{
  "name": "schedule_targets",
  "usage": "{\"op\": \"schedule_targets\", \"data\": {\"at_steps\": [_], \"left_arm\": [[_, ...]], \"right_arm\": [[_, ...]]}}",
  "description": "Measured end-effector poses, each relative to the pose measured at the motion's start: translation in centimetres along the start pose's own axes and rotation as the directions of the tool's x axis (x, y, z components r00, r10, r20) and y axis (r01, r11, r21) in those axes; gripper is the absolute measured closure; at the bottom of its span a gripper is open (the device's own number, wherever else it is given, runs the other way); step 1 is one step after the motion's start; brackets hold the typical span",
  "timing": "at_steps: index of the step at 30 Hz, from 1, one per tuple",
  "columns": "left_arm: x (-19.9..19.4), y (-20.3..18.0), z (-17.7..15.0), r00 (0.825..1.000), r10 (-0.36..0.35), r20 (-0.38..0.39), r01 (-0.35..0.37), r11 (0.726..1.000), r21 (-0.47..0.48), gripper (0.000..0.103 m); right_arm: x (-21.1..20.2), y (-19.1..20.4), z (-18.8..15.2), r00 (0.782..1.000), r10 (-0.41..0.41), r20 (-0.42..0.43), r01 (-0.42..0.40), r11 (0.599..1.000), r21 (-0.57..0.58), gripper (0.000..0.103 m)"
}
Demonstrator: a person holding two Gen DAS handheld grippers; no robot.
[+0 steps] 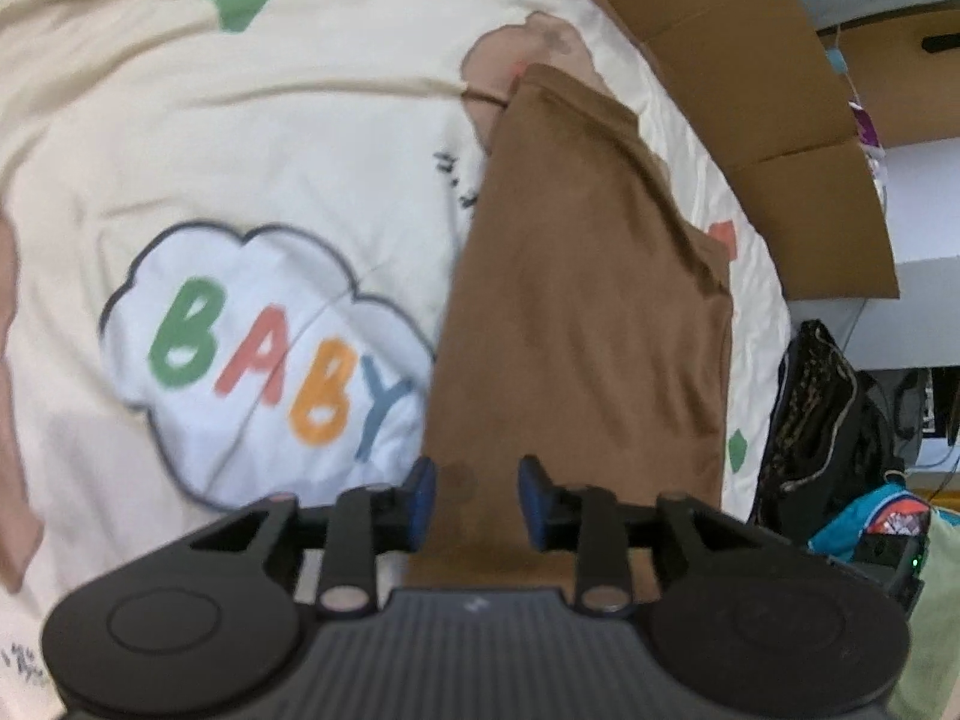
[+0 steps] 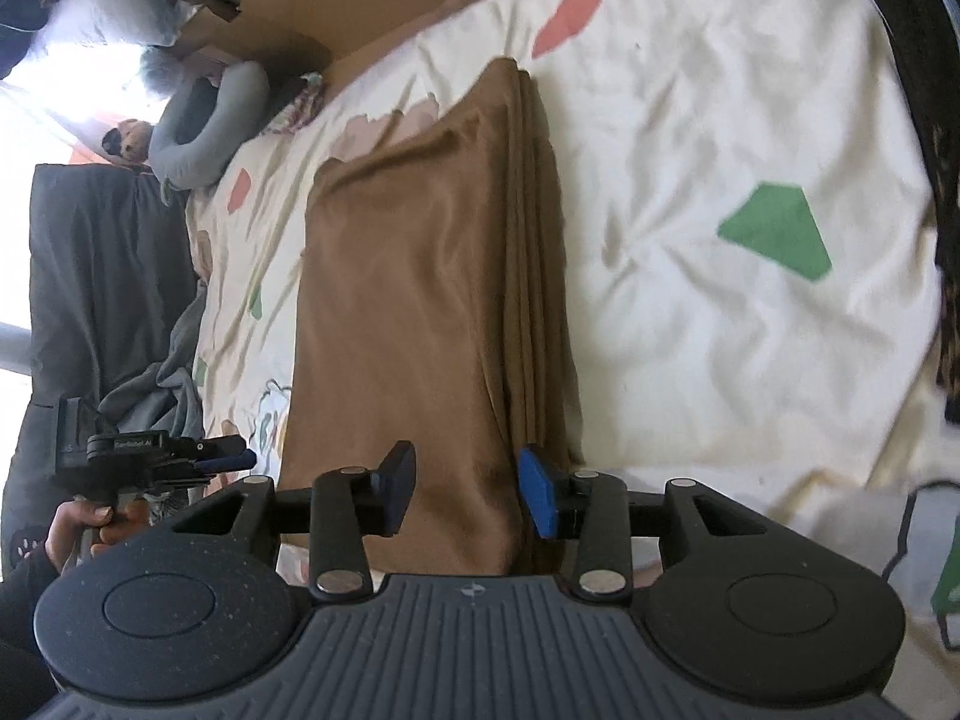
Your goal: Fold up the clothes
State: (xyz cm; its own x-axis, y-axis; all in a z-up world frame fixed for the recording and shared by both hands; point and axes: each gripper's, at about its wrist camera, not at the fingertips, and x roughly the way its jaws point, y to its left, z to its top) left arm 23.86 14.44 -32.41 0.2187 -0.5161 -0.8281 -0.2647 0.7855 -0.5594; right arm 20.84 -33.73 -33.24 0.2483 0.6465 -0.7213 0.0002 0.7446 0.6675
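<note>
A brown garment (image 1: 588,300) lies folded into a long narrow stack on a cream bed sheet (image 1: 240,150) printed with a "BABY" cloud. My left gripper (image 1: 478,495) hovers at the stack's near end, its blue pads apart and the cloth lying flat below the gap. In the right wrist view the same brown garment (image 2: 414,300) shows layered edges along its right side. My right gripper (image 2: 468,495) is open over that near end, pads clear of the fabric. The left gripper (image 2: 240,459) also shows at the lower left, held in a hand (image 2: 90,528).
Cardboard panels (image 1: 750,60) line the bed's far side. A dark bag (image 1: 822,420) and a teal bag (image 1: 870,522) sit beyond the bed edge. A grey neck pillow (image 2: 204,126), dark bedding (image 2: 102,276) and a grey garment (image 2: 174,396) lie left of the sheet (image 2: 690,180).
</note>
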Motion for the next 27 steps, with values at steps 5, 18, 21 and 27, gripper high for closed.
{"op": "schedule_targets", "data": {"at_steps": [5, 18, 21, 27], "left_arm": [[0.8, -0.8, 1.8, 0.999, -0.01, 0.032, 0.01, 1.0, 0.005, 0.054], [2.9, -4.4, 5.6, 0.994, 0.03, 0.106, -0.045, 0.989, 0.139, 0.039], [3.2, -4.5, 6.5, 0.993, 0.024, 0.118, -0.041, 0.989, 0.143, 0.038], [4.0, -4.6, 8.1, 0.991, 0.01, 0.134, -0.03, 0.989, 0.145, 0.038]], "right_arm": [[0.9, 0.1, 1.5, 0.999, -0.035, 0.026, 0.035, 0.999, -0.004, 0.052], [3.2, 0.2, 6.9, 0.988, -0.116, 0.098, 0.119, 0.992, -0.032, 0.05], [3.7, 0.1, 8.1, 0.987, -0.116, 0.114, 0.12, 0.992, -0.033, 0.05], [5.0, 0.1, 9.9, 0.988, -0.08, 0.136, 0.082, 0.997, -0.012, 0.049]]}}
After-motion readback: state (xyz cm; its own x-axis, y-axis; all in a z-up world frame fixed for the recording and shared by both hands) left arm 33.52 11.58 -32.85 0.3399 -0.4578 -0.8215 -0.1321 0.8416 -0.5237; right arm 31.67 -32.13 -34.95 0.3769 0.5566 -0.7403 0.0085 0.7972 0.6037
